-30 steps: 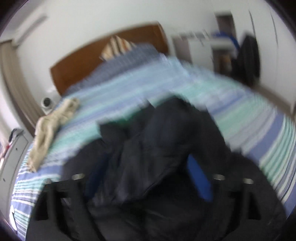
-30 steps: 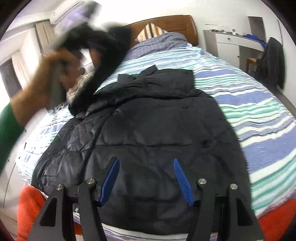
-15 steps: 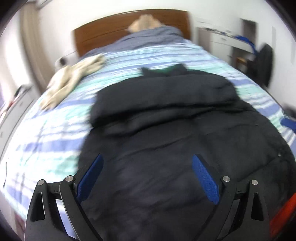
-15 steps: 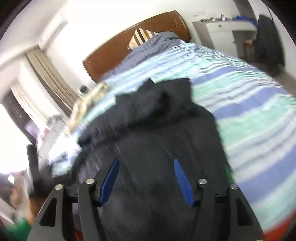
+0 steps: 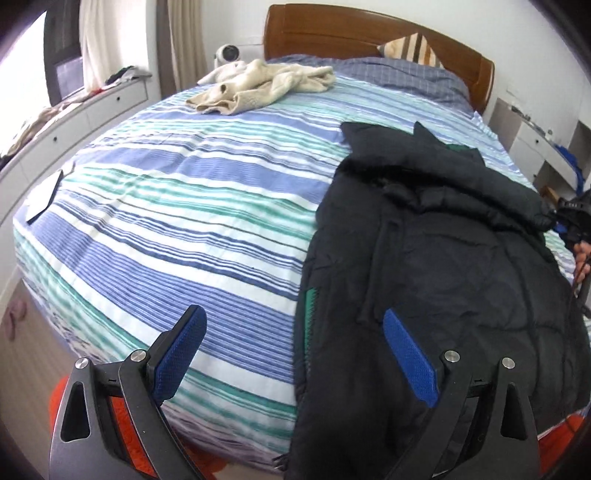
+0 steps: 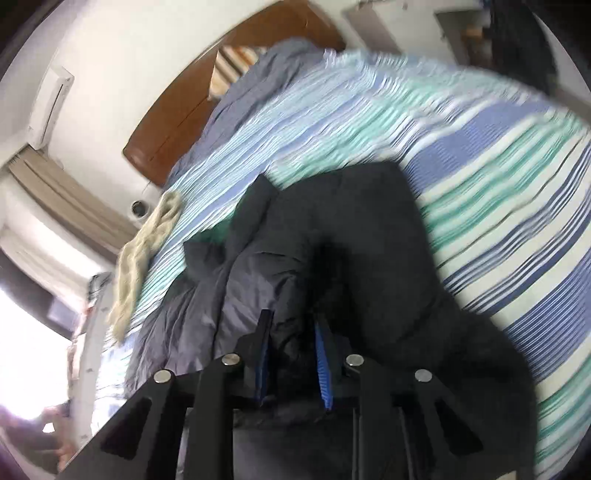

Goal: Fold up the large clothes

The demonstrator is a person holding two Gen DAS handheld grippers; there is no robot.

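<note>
Covering most of both views, the bed (image 5: pixel 192 206) with its blue, green and white striped cover carries the work. Black padded jacket (image 5: pixel 436 266) lies on the bed's right half in the left wrist view, sleeves seemingly turned in over the body, hood end toward the wooden headboard (image 5: pixel 369 33). Judging by this, a first lengthwise fold looks done; the crosswise folds are left. Beige garment (image 5: pixel 266 85) sits crumpled near the pillows, well apart from the jacket, not yet folded. Left gripper (image 5: pixel 291 354) hangs wide and empty over the jacket's near edge. Right gripper (image 6: pixel 291 358) is closing, its blue pads narrow with a bunch of dark jacket fabric between them, apparently pinching the far side.
</note>
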